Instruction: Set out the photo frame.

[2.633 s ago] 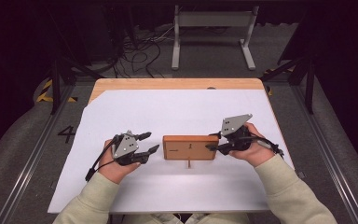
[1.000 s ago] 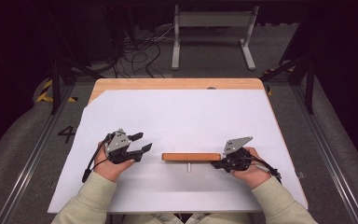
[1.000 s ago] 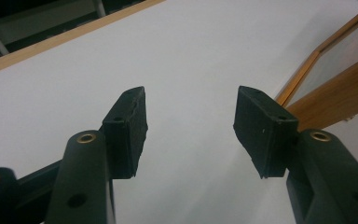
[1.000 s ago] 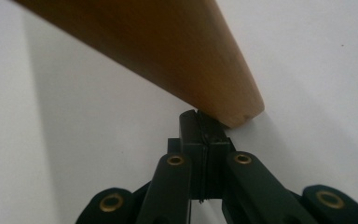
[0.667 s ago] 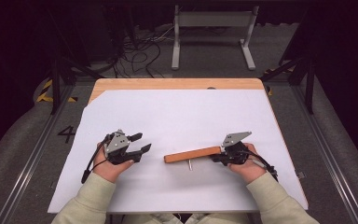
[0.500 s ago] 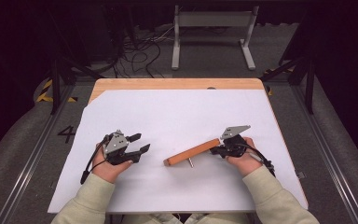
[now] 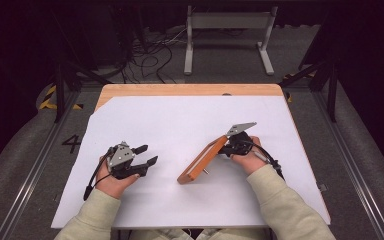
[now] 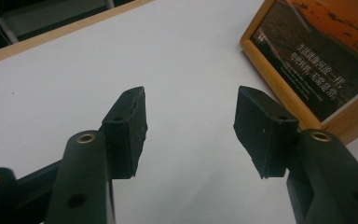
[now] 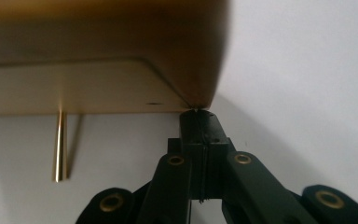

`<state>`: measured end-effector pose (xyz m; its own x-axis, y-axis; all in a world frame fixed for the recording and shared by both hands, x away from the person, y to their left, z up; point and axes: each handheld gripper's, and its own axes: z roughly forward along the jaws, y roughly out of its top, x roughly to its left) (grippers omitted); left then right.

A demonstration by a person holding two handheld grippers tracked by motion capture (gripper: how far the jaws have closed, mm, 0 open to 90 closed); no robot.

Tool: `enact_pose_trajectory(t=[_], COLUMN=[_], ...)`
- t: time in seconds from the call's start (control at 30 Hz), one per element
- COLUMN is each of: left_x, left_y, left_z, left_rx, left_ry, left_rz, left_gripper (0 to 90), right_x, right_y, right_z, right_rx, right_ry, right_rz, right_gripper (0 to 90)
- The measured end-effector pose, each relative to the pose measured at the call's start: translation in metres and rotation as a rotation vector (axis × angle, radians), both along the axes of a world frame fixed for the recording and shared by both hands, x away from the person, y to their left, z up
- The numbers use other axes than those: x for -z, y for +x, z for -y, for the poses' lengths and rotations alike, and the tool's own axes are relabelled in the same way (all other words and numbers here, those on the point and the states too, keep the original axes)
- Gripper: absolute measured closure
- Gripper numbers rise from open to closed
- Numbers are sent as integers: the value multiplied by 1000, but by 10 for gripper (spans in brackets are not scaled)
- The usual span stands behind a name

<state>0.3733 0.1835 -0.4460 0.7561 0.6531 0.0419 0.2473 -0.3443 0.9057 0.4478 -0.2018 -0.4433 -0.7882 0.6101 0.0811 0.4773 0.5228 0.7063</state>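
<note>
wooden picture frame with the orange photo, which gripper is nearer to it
Right. The right gripper, jaws shut, touches the far end of the wooden picture frame. The left gripper, jaws open and empty, rests apart from it on the white table, beside its near end.

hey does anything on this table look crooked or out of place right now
Yes. The wooden picture frame sits askew, running diagonally across the white table cover rather than square to its edges. The shut right gripper is at its far corner. Its thin metal prop leg sticks out behind. Nothing looks spilled or broken.
</note>
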Motion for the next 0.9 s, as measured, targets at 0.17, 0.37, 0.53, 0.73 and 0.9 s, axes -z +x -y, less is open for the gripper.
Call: enact_pose_trajectory(t=[0.17, 0.37, 0.53, 0.73, 0.9], left_x=[1, 2, 3, 4, 2], left_y=[0, 1, 3, 4, 5], left_z=[-2, -2, 1, 3, 4], left_rx=[-5, -1, 8, 18, 17], left_ry=[-1, -3, -3, -2, -7], left_rz=[-6, -8, -11, -11, -14], left_gripper=[444, 443, 443, 443, 442], right_x=[-2, 1, 6, 13, 3], right_y=[17, 33, 43, 47, 42], right_z=[-15, -29, -40, -44, -34], right_rx=[-9, -10, -27, -24, 16], right_ry=[21, 34, 97, 116, 48], right_rz=[-25, -47, -66, -72, -39], right_gripper=[900, 900, 900, 899, 853])
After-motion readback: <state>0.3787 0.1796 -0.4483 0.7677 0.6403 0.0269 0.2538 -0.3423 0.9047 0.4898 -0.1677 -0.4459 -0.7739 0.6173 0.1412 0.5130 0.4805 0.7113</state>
